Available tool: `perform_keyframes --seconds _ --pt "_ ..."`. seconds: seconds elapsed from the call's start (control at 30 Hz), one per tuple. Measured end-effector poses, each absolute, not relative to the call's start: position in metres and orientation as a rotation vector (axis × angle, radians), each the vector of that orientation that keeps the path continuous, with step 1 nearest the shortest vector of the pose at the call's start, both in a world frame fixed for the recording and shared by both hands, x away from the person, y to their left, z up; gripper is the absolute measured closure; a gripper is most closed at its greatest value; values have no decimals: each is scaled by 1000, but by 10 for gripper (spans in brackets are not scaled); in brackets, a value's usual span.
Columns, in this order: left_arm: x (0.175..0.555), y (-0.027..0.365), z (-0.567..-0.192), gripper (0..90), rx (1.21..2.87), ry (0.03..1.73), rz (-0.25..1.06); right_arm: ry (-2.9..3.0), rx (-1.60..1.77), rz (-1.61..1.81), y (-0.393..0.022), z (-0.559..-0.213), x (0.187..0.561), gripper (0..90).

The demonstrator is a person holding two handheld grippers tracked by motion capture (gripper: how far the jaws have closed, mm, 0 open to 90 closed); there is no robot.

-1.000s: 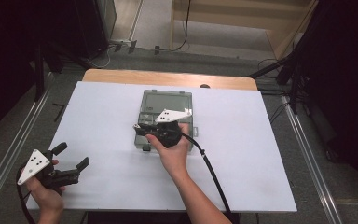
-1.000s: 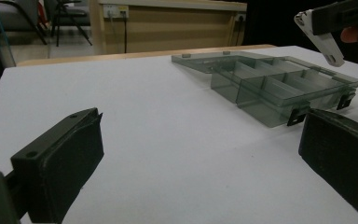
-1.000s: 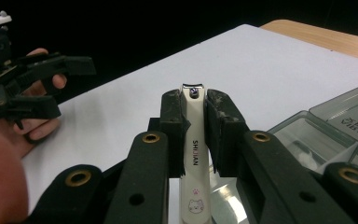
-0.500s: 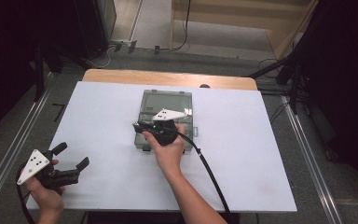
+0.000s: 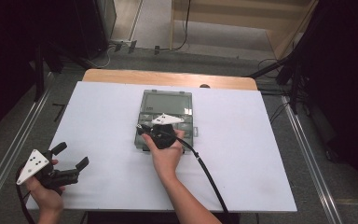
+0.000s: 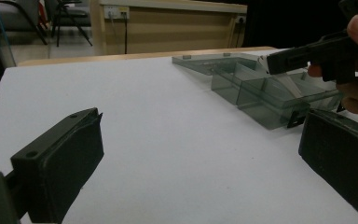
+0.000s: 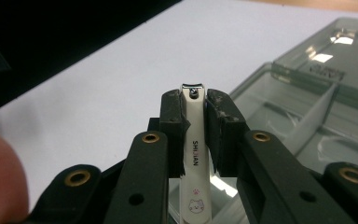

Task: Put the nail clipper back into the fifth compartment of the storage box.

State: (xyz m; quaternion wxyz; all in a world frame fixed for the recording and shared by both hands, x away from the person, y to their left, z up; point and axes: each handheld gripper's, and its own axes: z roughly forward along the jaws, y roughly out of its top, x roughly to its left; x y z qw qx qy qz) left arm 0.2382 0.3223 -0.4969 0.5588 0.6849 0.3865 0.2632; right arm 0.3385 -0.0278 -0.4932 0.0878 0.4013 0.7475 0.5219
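At the near left corner of the white counter (image 5: 98,121) we hold the left claw (image 5: 71,156) just above the surface, its jaws spread wide with nothing between them. Further in, near the counter's middle, our right hand (image 5: 167,156) holds the right claw (image 7: 196,100) over the near edge of a clear grey box (image 5: 165,109). Its pads are clamped on a white nail clipper (image 7: 194,154), which stands lengthwise between them with its metal tip just past the pads. In the right gripper view the open compartments of the box lie just beyond and to the right of the clipper. The box lid lies flat on the far side. Past the counter's far wooden edge we see grey floor (image 5: 158,23) and cables.
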Motion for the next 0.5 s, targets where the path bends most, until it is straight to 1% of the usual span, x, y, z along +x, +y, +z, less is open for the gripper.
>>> perform_keyframes --seconds 0.07,0.1,0.2,0.27,0.4,0.47,0.5 --pt "238 322 -497 0 1613 914 622 2241 1212 1551 -29 -496 338 781" --pt "238 322 -497 0 1612 917 623 2251 1223 1555 -31 -497 339 762" --pt "238 322 -497 0 1615 915 624 2240 1224 1568 -35 -494 337 508" --pt "238 322 -497 0 1615 916 624 2235 1201 1563 -38 -490 335 382" --pt "239 322 -497 0 1616 916 624 2215 1180 1585 -46 -483 332 146" --pt "239 322 -497 0 1616 916 624 2205 1171 1616 -52 -480 330 70" --pt "238 322 -497 0 1616 916 625 2202 1174 1629 -55 -479 329 9"
